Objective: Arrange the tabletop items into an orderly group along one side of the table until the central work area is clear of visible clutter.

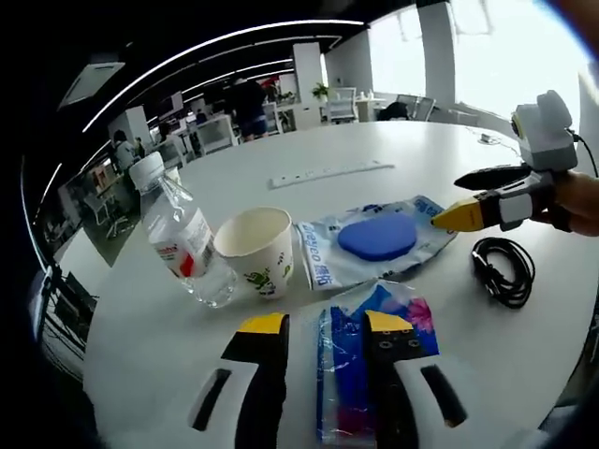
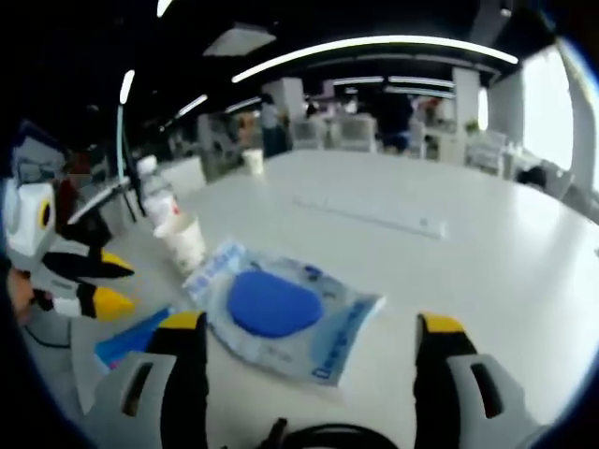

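Observation:
My left gripper (image 1: pixel 325 324) is open low over the white table (image 1: pixel 140 327). A clear packet with blue and pink contents (image 1: pixel 374 304) lies flat between and under its yellow-tipped jaws. Beyond it lie a printed pouch holding a blue oval (image 1: pixel 374 238), a paper cup (image 1: pixel 257 248) and a tilted water bottle (image 1: pixel 187 238). My right gripper (image 1: pixel 457 198) comes in from the right, open, its tips at the pouch's right edge. In the right gripper view its jaws (image 2: pixel 311 324) stand wide apart, with the pouch (image 2: pixel 281 309) just ahead between them and the left gripper (image 2: pixel 114 283) at far left.
A coiled black cable (image 1: pixel 504 269) lies right of the pouch, near the table edge. A long white power strip (image 1: pixel 332 173) rests further back. A second cup (image 2: pixel 253 161) stands at the far side. Chairs, desks and people fill the office behind.

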